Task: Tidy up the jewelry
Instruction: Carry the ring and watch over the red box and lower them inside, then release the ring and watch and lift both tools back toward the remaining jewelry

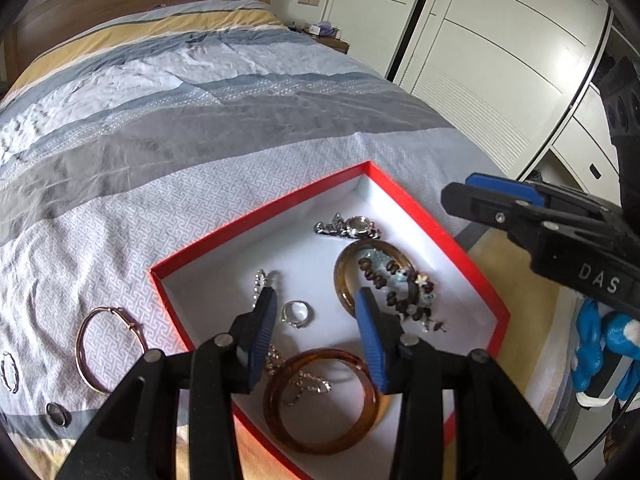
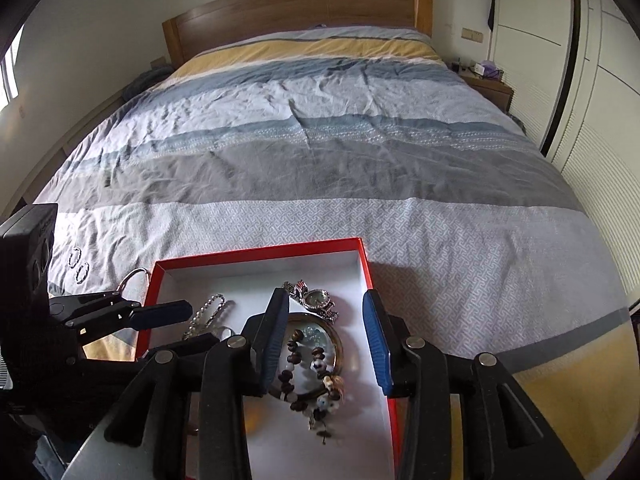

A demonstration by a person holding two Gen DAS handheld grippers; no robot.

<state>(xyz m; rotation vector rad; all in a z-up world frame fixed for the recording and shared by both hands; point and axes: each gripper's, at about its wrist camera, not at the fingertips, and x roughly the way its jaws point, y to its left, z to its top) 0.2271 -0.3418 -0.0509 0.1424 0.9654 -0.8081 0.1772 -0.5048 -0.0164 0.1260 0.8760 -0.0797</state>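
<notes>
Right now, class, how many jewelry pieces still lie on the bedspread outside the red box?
4: a thin metal bangle beside the red box, a small round piece near it, and two little hoops farther left. Others may be hidden behind the grippers.

Both views are taken from the wrists, angled steeply down along the fingers. Beyond the left fingers (image 1: 264, 320) the red box (image 1: 256, 216) is seen close; beyond the right fingers (image 2: 276, 320) the same box (image 2: 256, 254) and the bed (image 2: 320, 140) are shared.
</notes>
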